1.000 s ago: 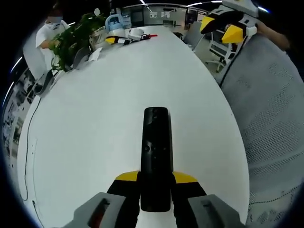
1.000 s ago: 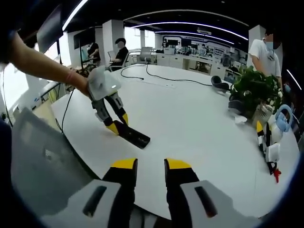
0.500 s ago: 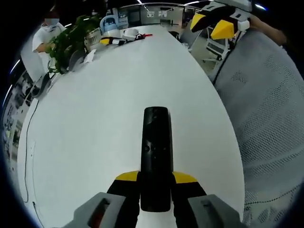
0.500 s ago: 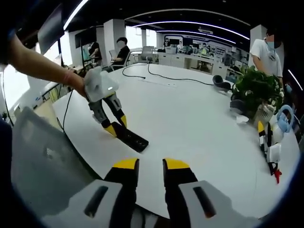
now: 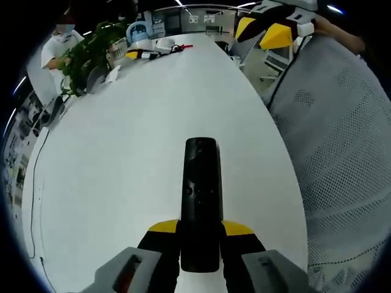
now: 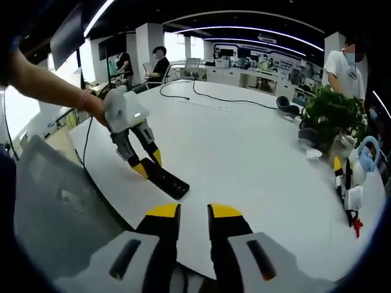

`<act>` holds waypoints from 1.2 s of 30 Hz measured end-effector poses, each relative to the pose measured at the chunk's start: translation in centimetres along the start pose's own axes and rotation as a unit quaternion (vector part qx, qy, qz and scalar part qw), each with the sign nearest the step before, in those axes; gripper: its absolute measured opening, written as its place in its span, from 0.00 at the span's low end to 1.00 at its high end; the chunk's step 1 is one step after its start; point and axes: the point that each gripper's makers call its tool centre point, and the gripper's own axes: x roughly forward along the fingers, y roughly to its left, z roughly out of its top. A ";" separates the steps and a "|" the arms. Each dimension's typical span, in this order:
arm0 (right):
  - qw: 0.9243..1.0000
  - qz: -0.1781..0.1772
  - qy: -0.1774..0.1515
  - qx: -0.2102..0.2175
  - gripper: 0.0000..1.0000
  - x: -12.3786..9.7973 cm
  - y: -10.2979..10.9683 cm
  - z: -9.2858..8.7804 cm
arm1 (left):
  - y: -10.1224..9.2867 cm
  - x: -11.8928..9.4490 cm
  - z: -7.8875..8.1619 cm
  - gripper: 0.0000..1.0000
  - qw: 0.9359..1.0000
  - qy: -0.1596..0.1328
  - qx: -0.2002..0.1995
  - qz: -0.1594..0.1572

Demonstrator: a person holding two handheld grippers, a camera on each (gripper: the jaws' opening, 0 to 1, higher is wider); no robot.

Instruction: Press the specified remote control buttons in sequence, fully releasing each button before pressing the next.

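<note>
**Remote held at its near end, pressing tool well off**

The white tabletop (image 5: 122, 134) is the landmark: a long oval running away into an open office with ceiling strip lights, desks and people at its far end. A potted plant (image 5: 91, 52) stands near its far left edge in the left gripper view, with a clutter of small items beyond it. A grey mesh chair back (image 5: 342, 152) sits just off its right edge.

The black remote control (image 5: 200, 195) lies near the tabletop's near edge, its long axis pointing straight away from the left tool (image 5: 200, 235), whose jaws are pinching its near end. The button face looks upward, though the buttons are too small to tell apart.

The right tool (image 6: 186, 213) hovers off the tabletop's edge, jaws close together with a narrow gap and nothing between them; the remote lies ahead and to its left. As I judge it, the right tool must travel in to press.
</note>
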 end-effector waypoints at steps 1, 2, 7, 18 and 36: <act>1.000 0.000 0.000 -0.001 0.17 0.0 0.0 0.0 | -0.2 0.0 0.0 0.25 1.000 0.000 0.000 0.000; 1.000 0.001 0.000 -0.001 0.16 0.0 0.0 0.0 | -0.3 0.0 0.0 0.25 1.000 -0.001 0.001 0.000; 1.000 0.004 0.002 -0.004 0.15 0.1 0.2 -0.1 | -0.8 0.0 0.0 0.25 1.000 0.000 0.006 -0.003; 1.000 0.006 0.003 -0.005 0.13 0.0 0.3 -0.1 | -1.9 0.0 0.1 0.25 1.000 0.002 0.014 -0.007; 1.000 0.012 0.006 -0.011 0.11 0.1 0.6 -0.2 | -3.6 0.0 0.1 0.25 1.000 -0.003 0.018 -0.010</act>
